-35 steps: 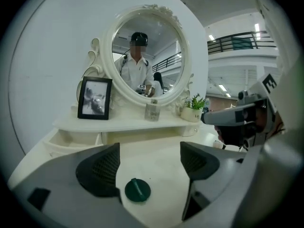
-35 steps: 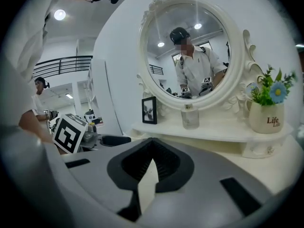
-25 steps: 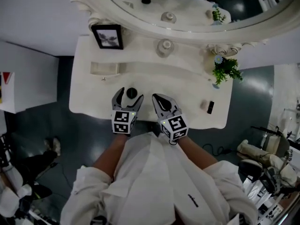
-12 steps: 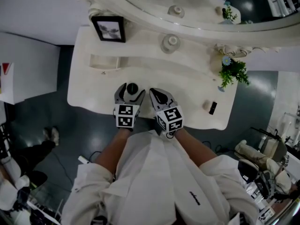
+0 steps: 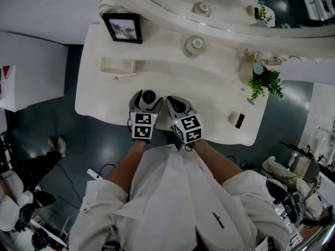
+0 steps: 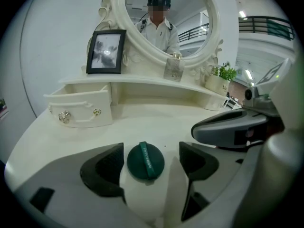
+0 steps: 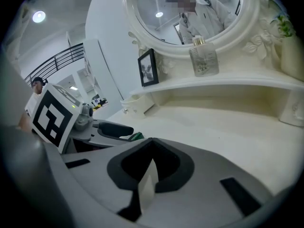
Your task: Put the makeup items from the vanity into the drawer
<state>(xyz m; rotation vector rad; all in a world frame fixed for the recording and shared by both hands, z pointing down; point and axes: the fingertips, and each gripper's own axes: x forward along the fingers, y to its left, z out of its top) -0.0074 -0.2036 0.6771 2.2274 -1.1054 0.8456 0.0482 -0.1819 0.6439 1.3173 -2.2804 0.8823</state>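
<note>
1. The left claw has its jaws apart. A round, dark-green powder puff with a strap across its top lies between them. A thin gap shows on each side of the puff, so neither jaw touches it.
2. The right claw has its jaws together at the tips with nothing between them (only a pale sliver of tabletop shows through the slit lower down). It sits just beside the left claw, on the side away from the drawer.
3. The puff rests on the white vanity top, near the front edge. It is in front of the drawer and a little to the drawer's right.
4. The drawer is pulled out from under the low shelf, with two small knobs on its curved front.
5. A picture frame leans on the shelf right above the drawer.
6. A glass bottle stands on the same shelf, to the right of the drawer. A potted plant stands farther right again.
7. A small black thing lies well apart from the drawer, at the far right end of the vanity top, with a pale thing touching or just beside it (both are too small to name).
8. An oval mirror rises behind the shelf, up and to the right of the drawer.
</note>
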